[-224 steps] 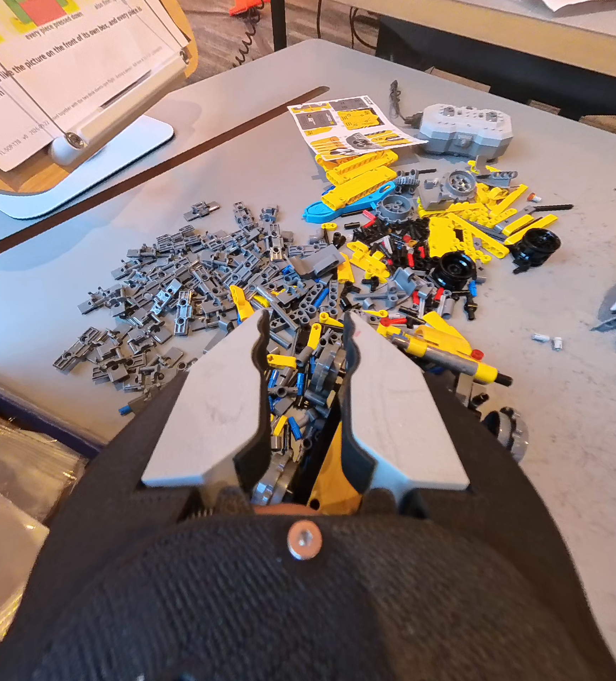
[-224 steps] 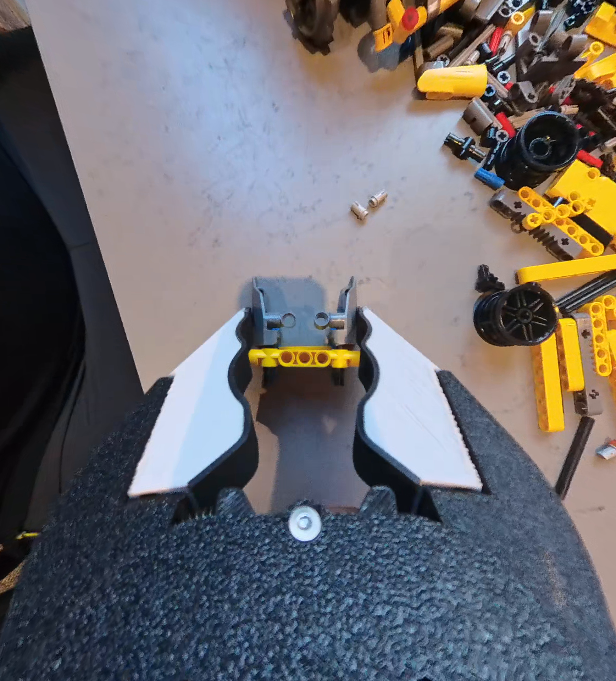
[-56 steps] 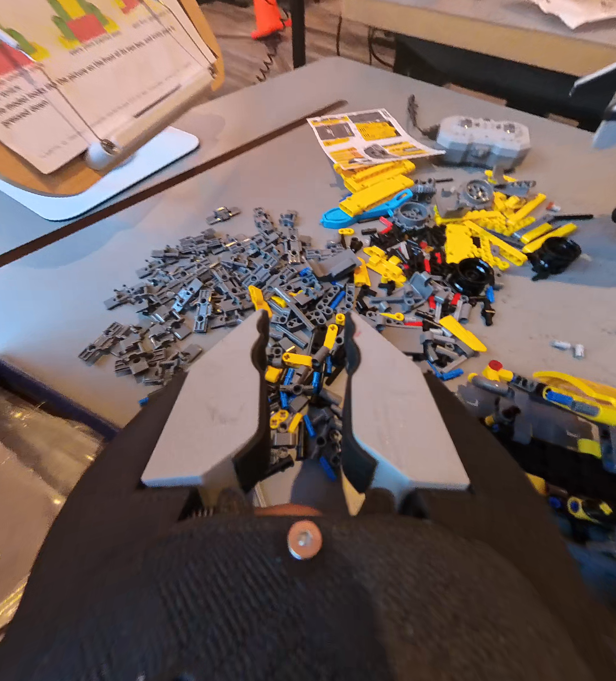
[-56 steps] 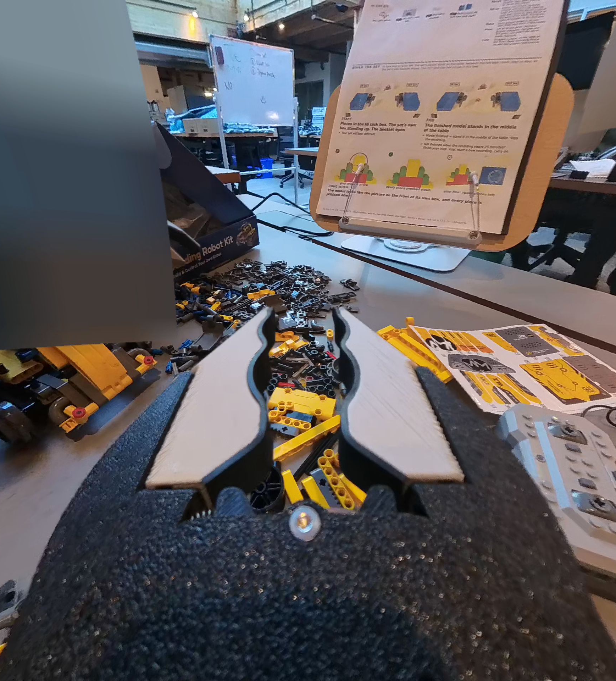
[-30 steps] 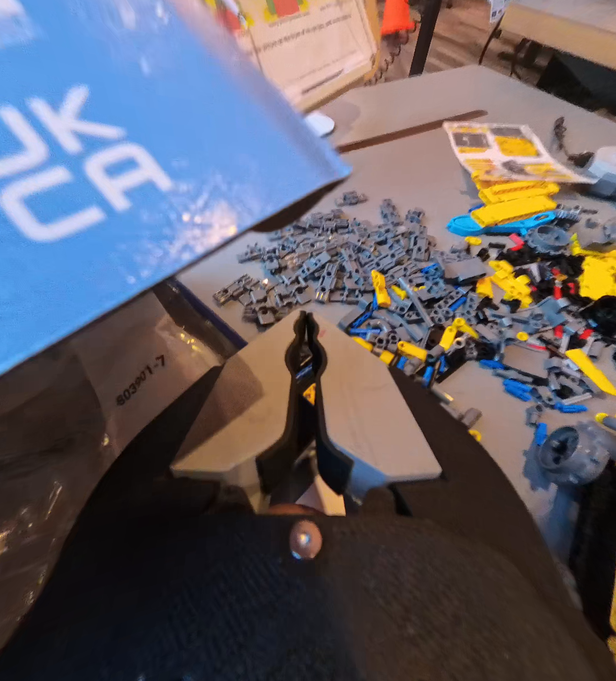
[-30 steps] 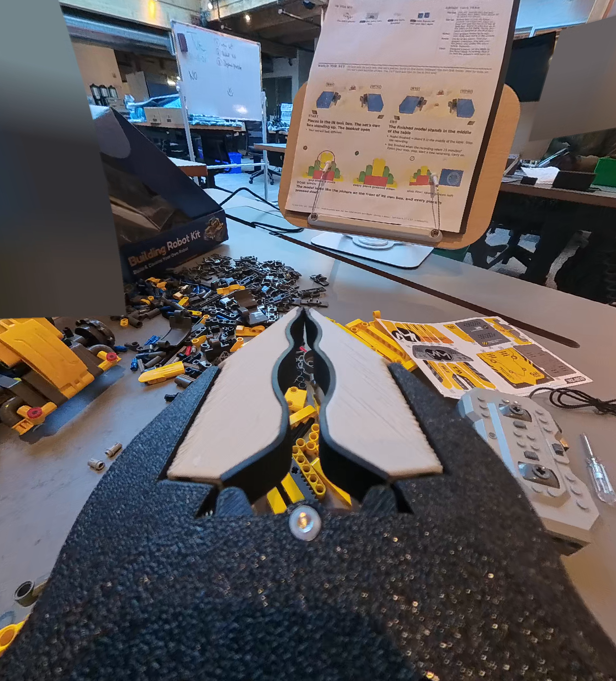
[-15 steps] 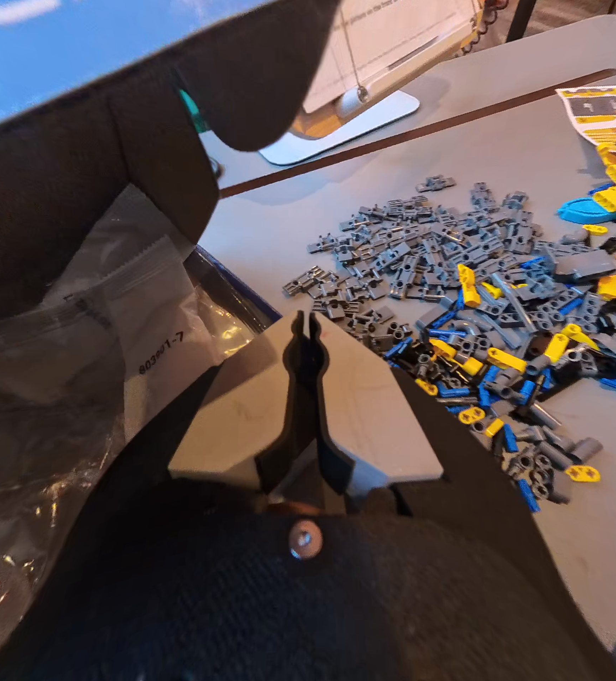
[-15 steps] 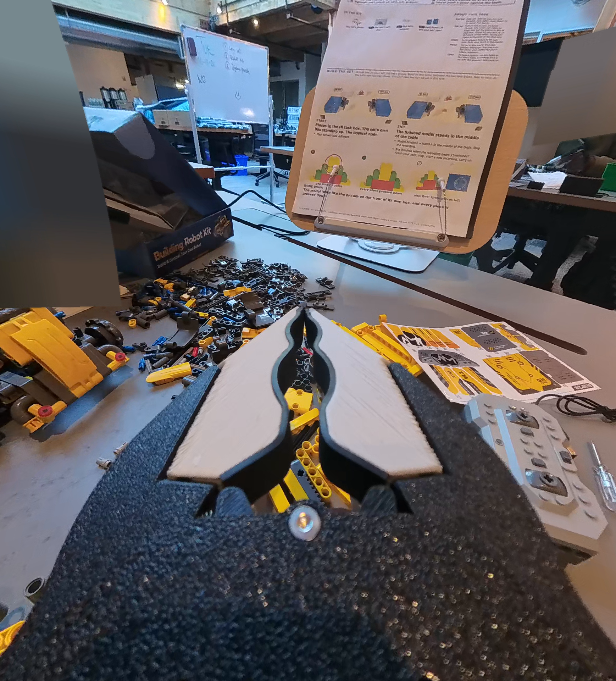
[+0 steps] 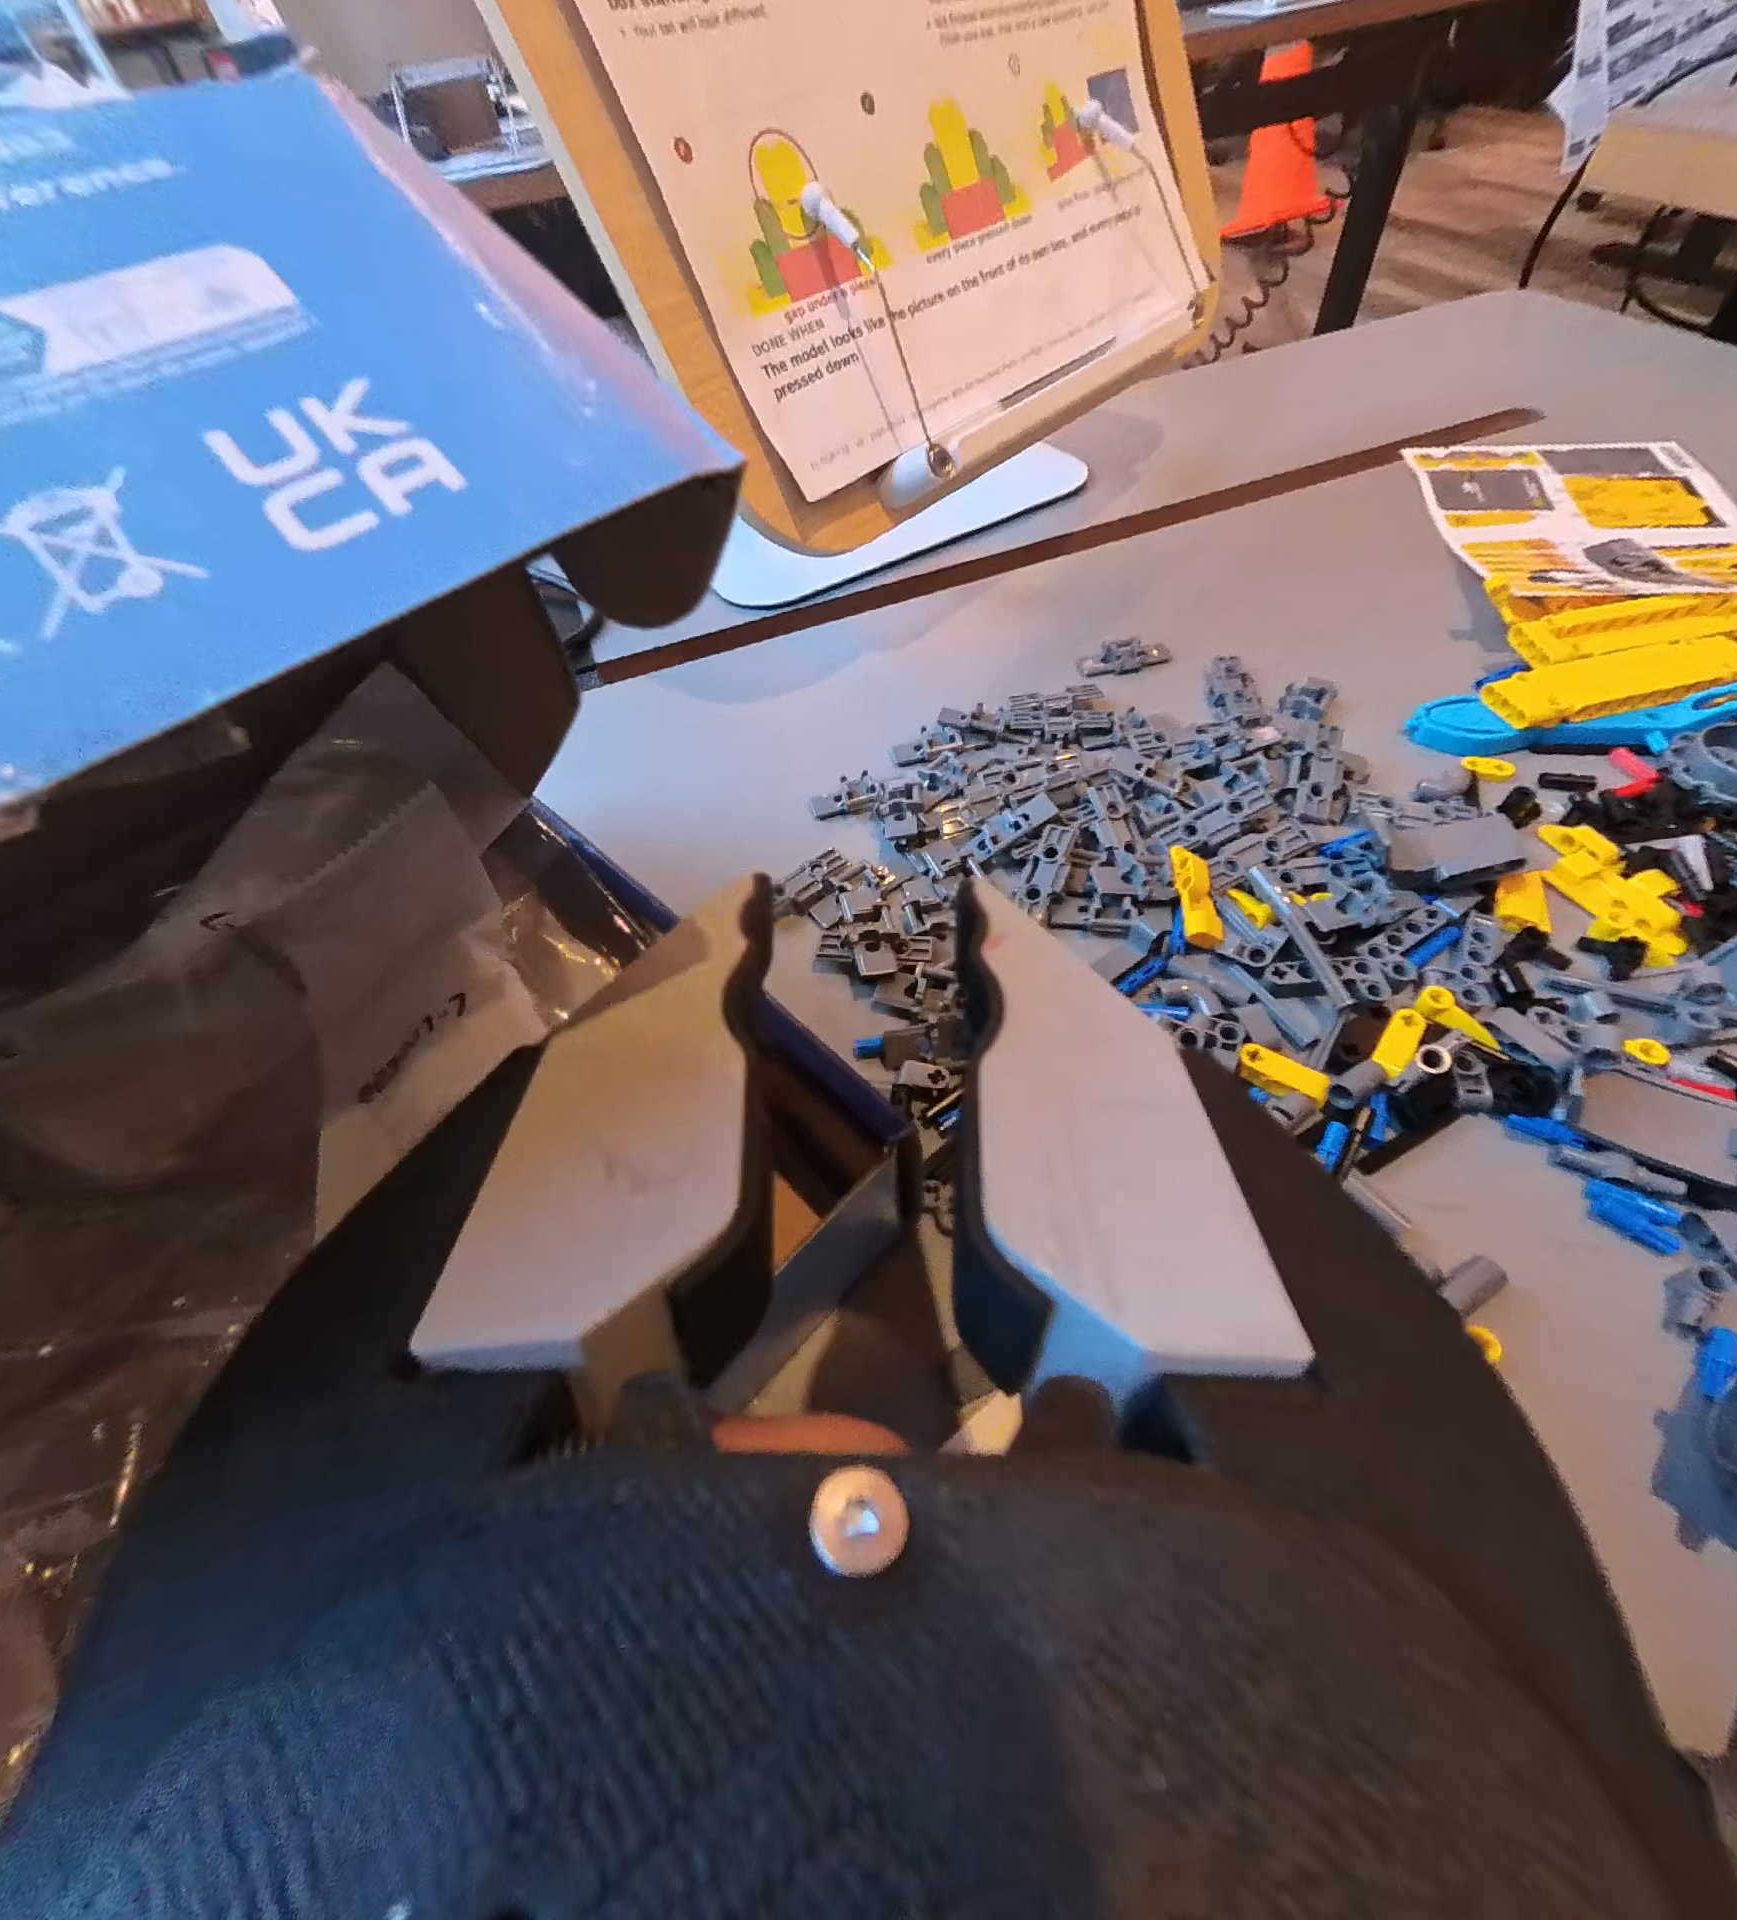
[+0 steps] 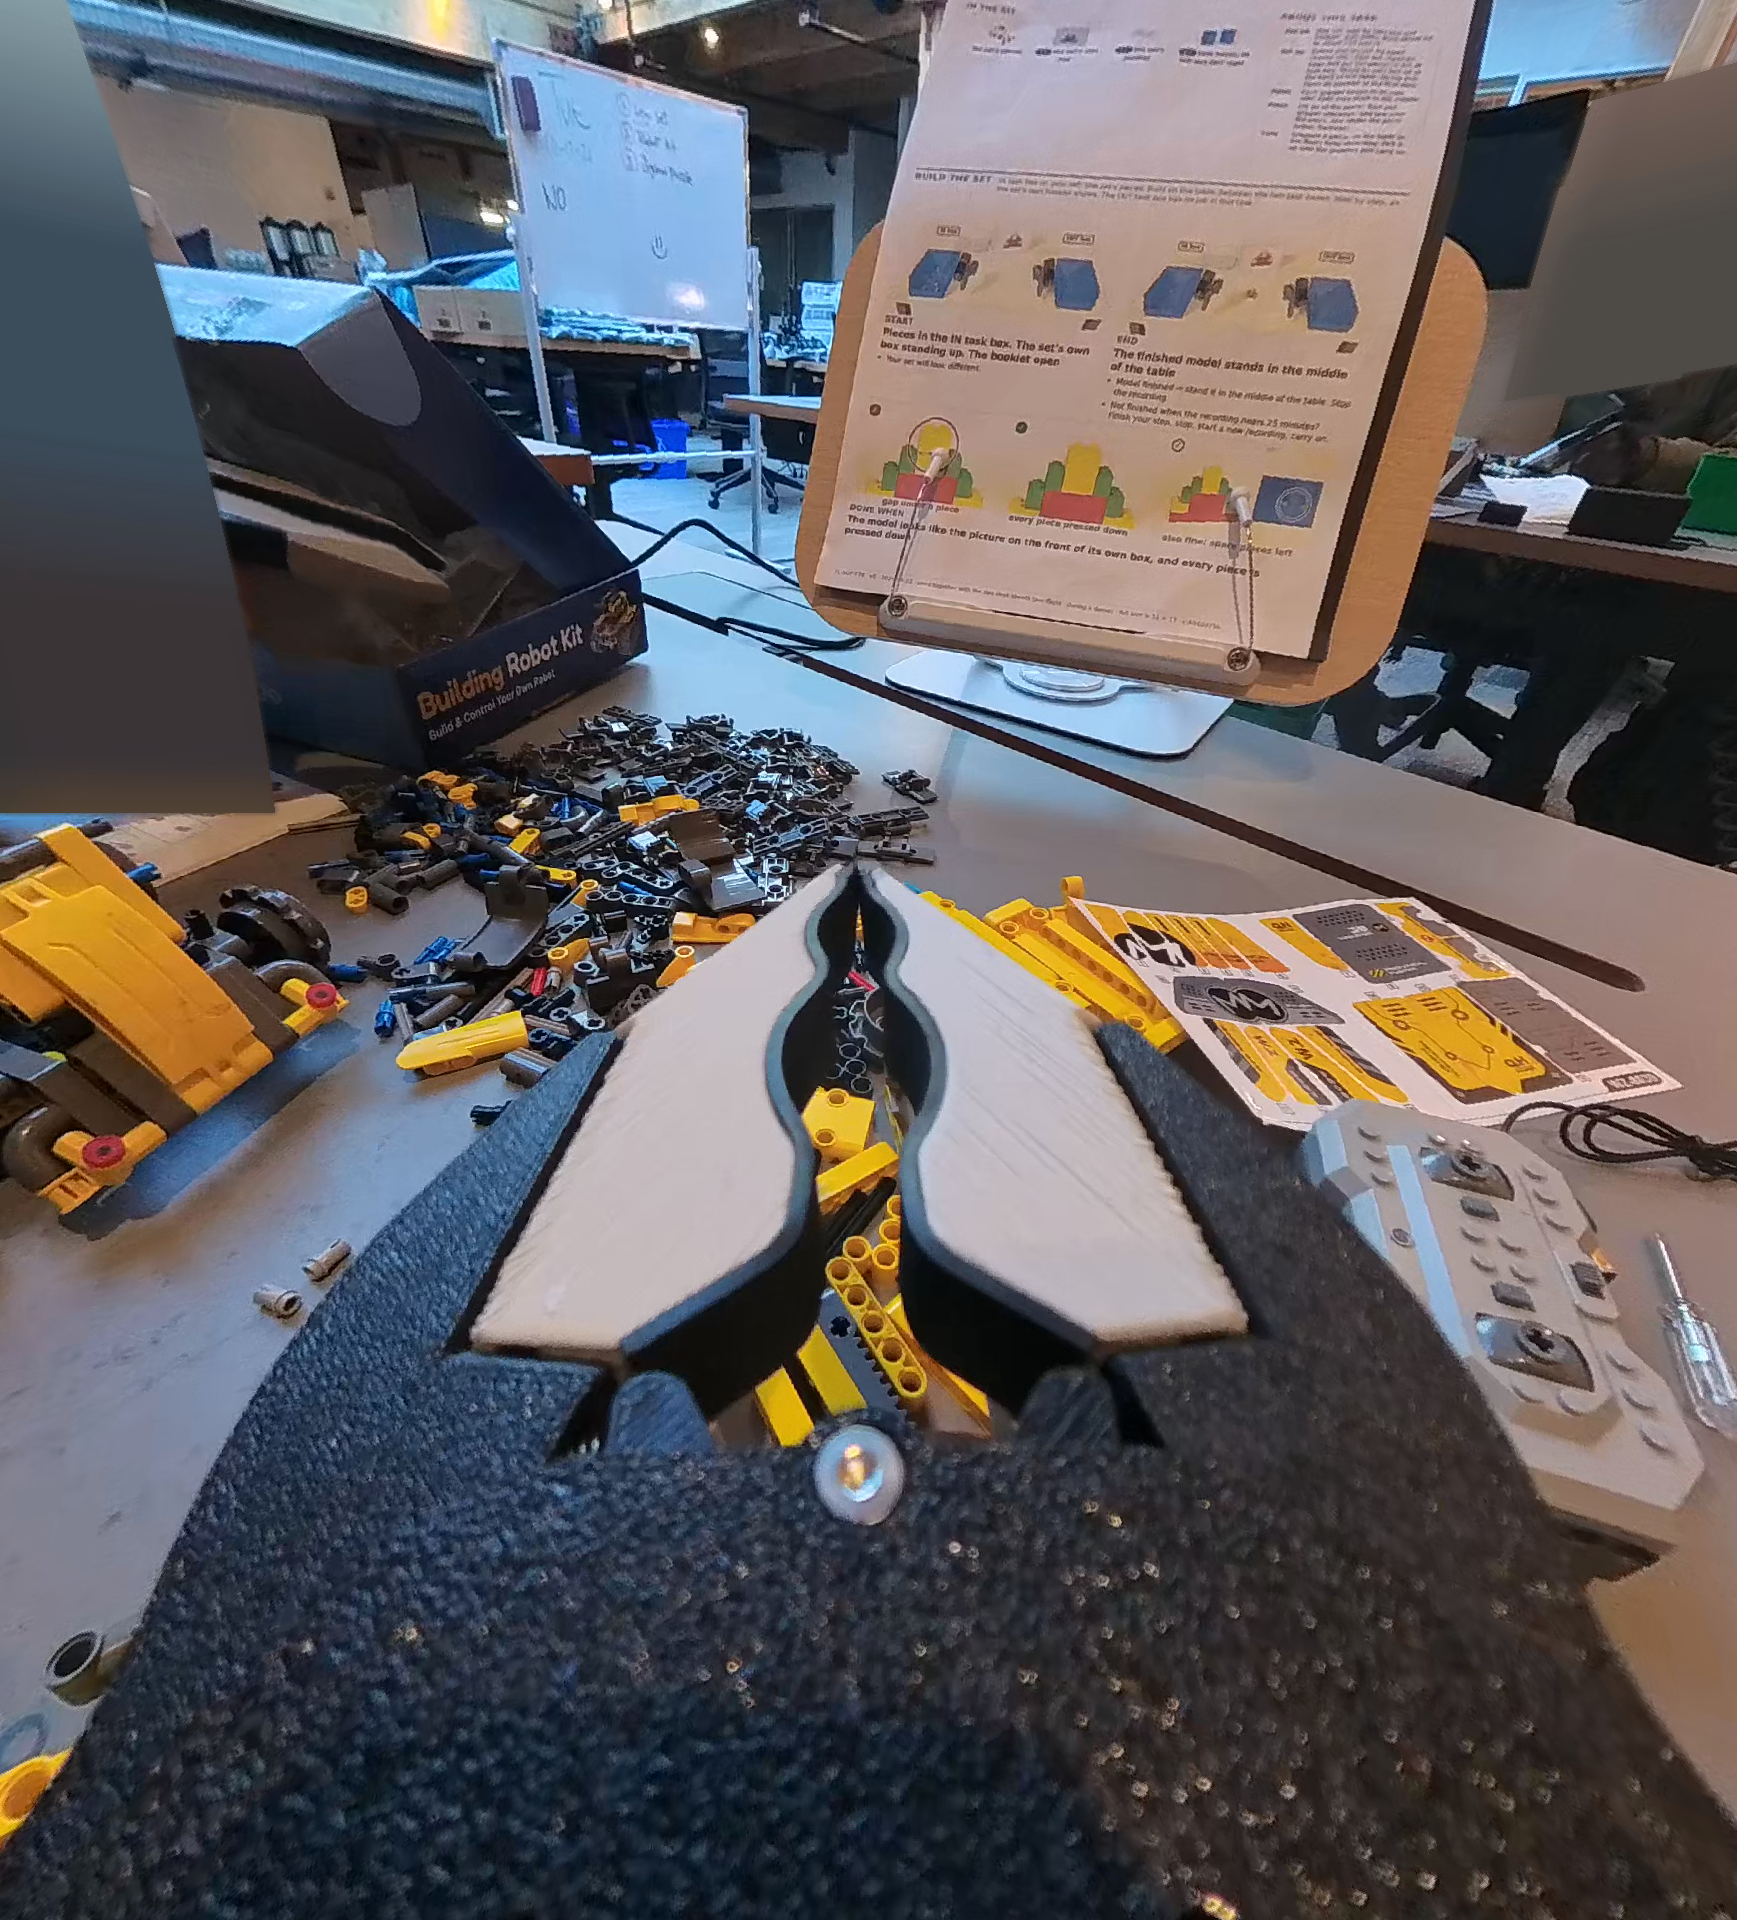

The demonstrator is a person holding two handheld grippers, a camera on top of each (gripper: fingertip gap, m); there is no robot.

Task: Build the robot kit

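My left gripper is open and empty. Its fingers stand on either side of the near corner wall of the open blue box, whose lid flap hangs over clear plastic bags inside. The grey pile of small pieces lies just beyond the fingertips. My right gripper is shut with nothing between its tips. It hovers low over loose yellow beams on the grey table. A partly built yellow and grey model sits to its left.
A document stand with a printed sheet rises at the back of the table; it also shows in the left wrist view. A sticker sheet, a grey control unit, a screwdriver and a black cable lie at the right. The blue box stands at the back left. My hands' fingertips stand some 35 cm from each other.
My left gripper has opened from shut and now straddles the box's corner wall; its view has tilted up toward the stand. The right gripper stays shut and has barely moved.
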